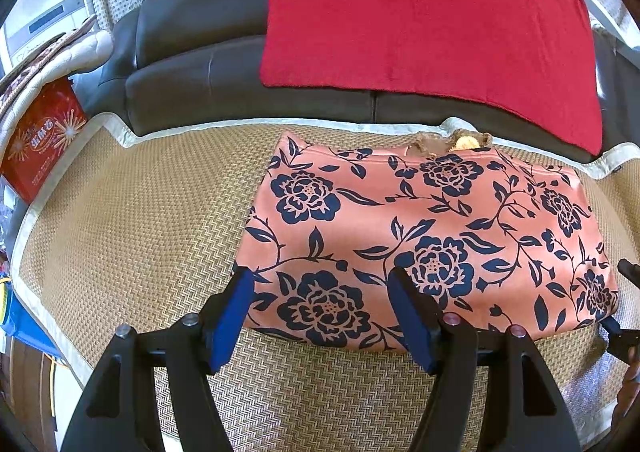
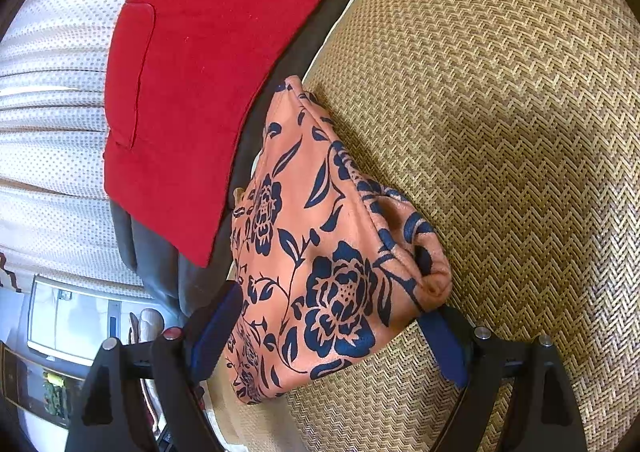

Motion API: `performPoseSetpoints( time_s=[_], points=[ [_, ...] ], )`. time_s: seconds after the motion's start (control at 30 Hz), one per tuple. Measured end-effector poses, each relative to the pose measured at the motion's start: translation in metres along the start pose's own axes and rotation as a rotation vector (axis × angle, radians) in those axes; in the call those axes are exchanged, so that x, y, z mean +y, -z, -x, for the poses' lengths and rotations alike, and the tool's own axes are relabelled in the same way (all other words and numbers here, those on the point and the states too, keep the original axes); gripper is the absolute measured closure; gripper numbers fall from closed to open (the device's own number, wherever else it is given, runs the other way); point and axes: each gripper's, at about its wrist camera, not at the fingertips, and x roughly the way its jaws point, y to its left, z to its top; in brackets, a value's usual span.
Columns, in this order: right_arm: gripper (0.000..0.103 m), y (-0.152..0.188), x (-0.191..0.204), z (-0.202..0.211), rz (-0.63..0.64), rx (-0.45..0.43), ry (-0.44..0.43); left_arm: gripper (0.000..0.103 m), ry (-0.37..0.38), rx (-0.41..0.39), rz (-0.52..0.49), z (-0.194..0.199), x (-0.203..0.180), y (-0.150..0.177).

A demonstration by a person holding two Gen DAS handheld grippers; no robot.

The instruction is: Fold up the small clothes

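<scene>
Item: flowered garment (image 1: 420, 236), folded flat on the woven mat (image 1: 140, 232); your left gripper (image 1: 320, 312) stands wide at its six o'clock edge, holding nothing, likely lined up for the next fold. Your right gripper (image 2: 332, 332) straddles the corner, wide, pads not pressing. Only the left view shows the red box (image 1: 40, 144) at nine o'clock.

Two close, downward wrist views from adjacent sides, sharing the floral garment (image 1: 432, 236) (image 2: 320, 260) and mat (image 1: 132, 220) (image 2: 500, 132).
</scene>
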Motion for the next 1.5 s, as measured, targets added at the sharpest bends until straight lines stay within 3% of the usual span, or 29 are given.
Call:
performPoseSetpoints(
  time_s=[0.4, 0.67, 0.9, 1.27, 1.43, 1.5],
  points=[
    [0.015, -0.005, 0.004, -0.006, 0.024, 0.018, 0.017, 0.033, 0.024, 0.051, 0.006, -0.021, -0.003, 0.006],
    [0.02, 0.0, 0.027, -0.017, 0.161, 0.049, 0.087, 0.032, 0.064, 0.091, -0.066, -0.054, -0.045, -0.001],
    [0.019, -0.002, 0.029, -0.02, 0.143, 0.031, 0.084, 0.032, 0.084, 0.104, -0.103, -0.073, -0.08, -0.013],
    [0.019, -0.006, 0.027, -0.024, 0.113, 0.031, 0.072, 0.032, 0.103, 0.11, -0.108, -0.091, -0.103, -0.024],
    [0.018, -0.008, 0.027, -0.025, 0.108, 0.037, 0.069, 0.026, 0.075, 0.126, -0.147, -0.109, -0.113, -0.023],
    [0.018, -0.009, 0.026, -0.026, 0.105, 0.038, 0.067, 0.02, 0.054, 0.109, -0.167, -0.11, -0.115, -0.022]
  ],
)
